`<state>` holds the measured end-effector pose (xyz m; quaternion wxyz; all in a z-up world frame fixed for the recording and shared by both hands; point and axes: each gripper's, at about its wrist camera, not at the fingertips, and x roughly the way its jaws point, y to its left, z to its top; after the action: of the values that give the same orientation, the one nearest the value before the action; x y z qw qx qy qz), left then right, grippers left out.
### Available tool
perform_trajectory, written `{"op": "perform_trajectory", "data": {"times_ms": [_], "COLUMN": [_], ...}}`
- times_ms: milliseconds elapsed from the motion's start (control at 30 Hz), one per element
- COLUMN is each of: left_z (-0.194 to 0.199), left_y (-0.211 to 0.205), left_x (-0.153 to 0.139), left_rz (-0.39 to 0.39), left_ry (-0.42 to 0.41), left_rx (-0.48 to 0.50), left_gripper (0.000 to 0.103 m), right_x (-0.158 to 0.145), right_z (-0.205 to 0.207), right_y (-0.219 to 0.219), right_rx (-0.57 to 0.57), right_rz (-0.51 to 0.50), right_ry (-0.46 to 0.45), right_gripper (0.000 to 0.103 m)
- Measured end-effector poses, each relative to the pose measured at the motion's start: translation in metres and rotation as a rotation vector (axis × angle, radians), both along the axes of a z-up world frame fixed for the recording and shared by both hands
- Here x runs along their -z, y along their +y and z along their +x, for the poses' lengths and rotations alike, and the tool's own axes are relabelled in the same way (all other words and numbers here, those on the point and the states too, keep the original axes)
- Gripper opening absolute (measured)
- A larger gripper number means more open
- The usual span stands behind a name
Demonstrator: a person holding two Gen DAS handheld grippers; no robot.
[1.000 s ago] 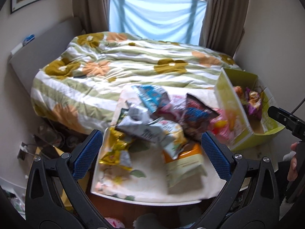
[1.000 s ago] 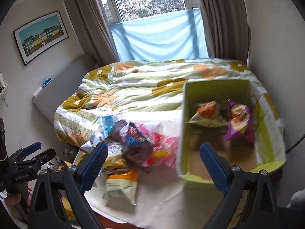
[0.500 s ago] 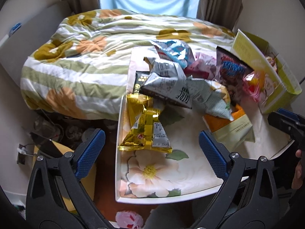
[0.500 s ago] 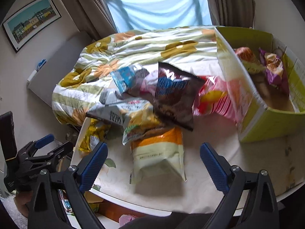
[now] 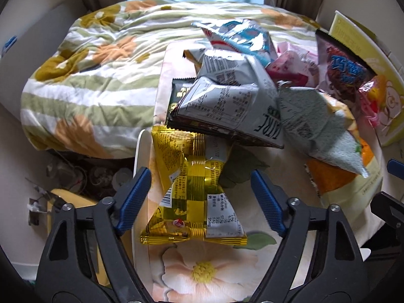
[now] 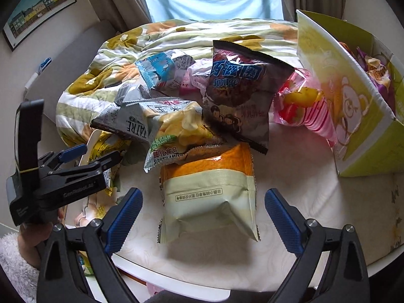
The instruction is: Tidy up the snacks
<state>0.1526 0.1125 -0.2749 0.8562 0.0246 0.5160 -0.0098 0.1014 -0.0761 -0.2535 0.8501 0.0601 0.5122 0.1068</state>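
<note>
A heap of snack bags lies on a white table with a floral cloth point(image 5: 202, 272). My left gripper point(image 5: 200, 197) is open, its blue fingers on either side of a gold-yellow bag point(image 5: 194, 192) at the heap's near left. My right gripper point(image 6: 203, 217) is open, straddling an orange-and-cream bag point(image 6: 209, 197). Behind lie a grey bag point(image 5: 227, 106), a dark Sponge bag point(image 6: 240, 88), a blue-and-white bag point(image 6: 161, 70) and a pink bag point(image 6: 303, 106). A yellow-green box point(image 6: 358, 116) at the right holds a purple bag point(image 6: 378, 73).
A bed with a flowered quilt point(image 5: 96, 70) lies right behind the table. The left gripper and the hand holding it point(image 6: 50, 176) show at the left of the right wrist view. Clutter point(image 5: 75, 176) sits on the floor left of the table. A window with curtains is at the back.
Both grippers have moved forward and down towards the table. The left one now frames the gold-yellow bag, the right one the orange-and-cream bag. Both stay open.
</note>
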Motion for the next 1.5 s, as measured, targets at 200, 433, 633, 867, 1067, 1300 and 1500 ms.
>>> {"op": "perform_trajectory", "data": {"times_ms": [200, 433, 633, 867, 1067, 1300, 1500], "left_z": [0.005, 0.003, -0.01, -0.026, -0.037, -0.051, -0.064], "left_y": [-0.002, -0.001, -0.003, -0.004, -0.007, -0.016, -0.015], "left_x": [0.02, 0.022, 0.021, 0.019, 0.014, -0.003, -0.032], "left_rz": [0.03, 0.03, 0.013, -0.025, -0.064, -0.098, -0.109], "left_ry": [0.067, 0.082, 0.114, 0.139, 0.137, 0.111, 0.056], "left_rx": [-0.009, -0.009, -0.012, -0.029, -0.032, -0.019, 0.003], "left_gripper": [0.059, 0.053, 0.053, 0.053, 0.052, 0.052, 0.052], "right_x": [0.012, 0.025, 0.031, 0.037, 0.04, 0.04, 0.032], "right_z": [0.008, 0.015, 0.022, 0.029, 0.029, 0.025, 0.013], "right_y": [0.008, 0.017, 0.024, 0.029, 0.038, 0.047, 0.033], "right_rx": [-0.032, -0.066, -0.102, -0.126, -0.176, -0.202, -0.156], "right_rz": [-0.005, -0.046, -0.117, -0.153, -0.2, -0.22, -0.223], "right_ry": [0.017, 0.042, 0.039, 0.039, 0.012, -0.017, -0.019], "right_gripper": [0.097, 0.097, 0.096, 0.097, 0.096, 0.076, 0.075]}}
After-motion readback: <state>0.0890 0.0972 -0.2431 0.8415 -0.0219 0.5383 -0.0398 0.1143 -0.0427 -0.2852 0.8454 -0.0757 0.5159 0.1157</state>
